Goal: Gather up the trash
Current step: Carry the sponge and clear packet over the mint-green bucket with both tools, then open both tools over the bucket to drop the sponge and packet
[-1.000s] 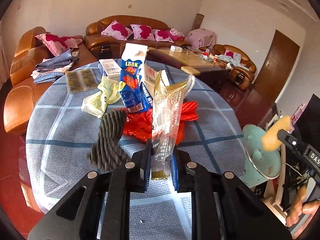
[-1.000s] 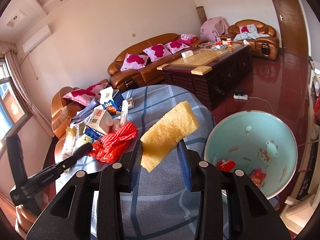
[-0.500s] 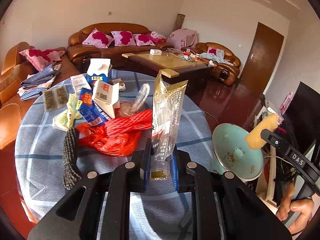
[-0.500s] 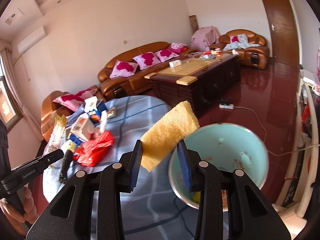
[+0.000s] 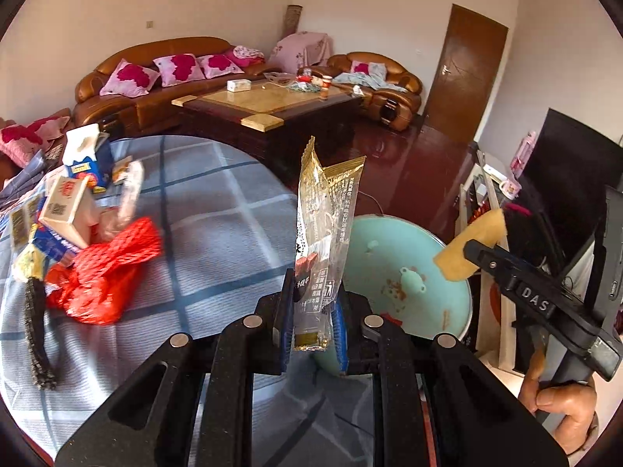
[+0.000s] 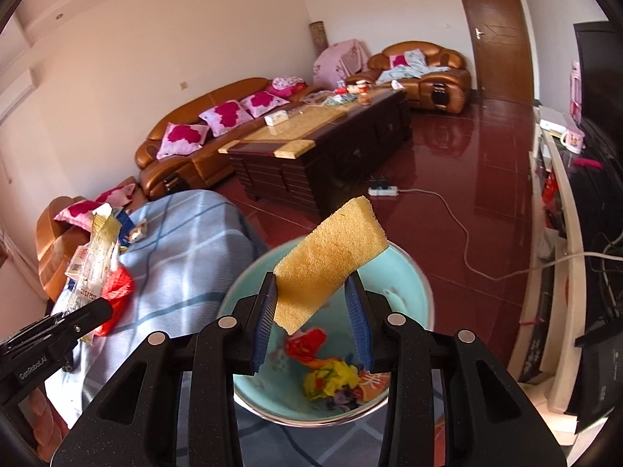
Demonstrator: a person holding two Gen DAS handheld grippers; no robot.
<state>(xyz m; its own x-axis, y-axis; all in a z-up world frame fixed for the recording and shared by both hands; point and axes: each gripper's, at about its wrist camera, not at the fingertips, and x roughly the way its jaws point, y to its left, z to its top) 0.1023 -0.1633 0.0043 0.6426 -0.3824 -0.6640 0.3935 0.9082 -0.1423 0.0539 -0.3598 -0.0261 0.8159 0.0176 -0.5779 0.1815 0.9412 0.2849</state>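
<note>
My left gripper (image 5: 313, 327) is shut on a clear and gold snack wrapper (image 5: 325, 233), held upright near the table's right edge, beside the turquoise bin (image 5: 405, 272). My right gripper (image 6: 311, 323) is shut on a yellow sponge (image 6: 331, 260) and holds it above the open bin (image 6: 412, 295), which has red and yellow trash inside. The right gripper and sponge (image 5: 467, 245) show in the left wrist view over the bin's far side. The left gripper with the wrapper (image 6: 97, 257) shows at the left of the right wrist view.
On the blue checked tablecloth (image 5: 218, 218) lie a red net bag (image 5: 105, 272), milk cartons (image 5: 83, 159), a black strip (image 5: 35, 334) and other litter. A dark coffee table (image 6: 323, 144), sofas, a power strip cable on the floor and a white shelf at right surround the table.
Both grippers have swung right, away from the trash pile. The right gripper with the sponge now hangs over the bin; the left one with the wrapper has come next to the bin.
</note>
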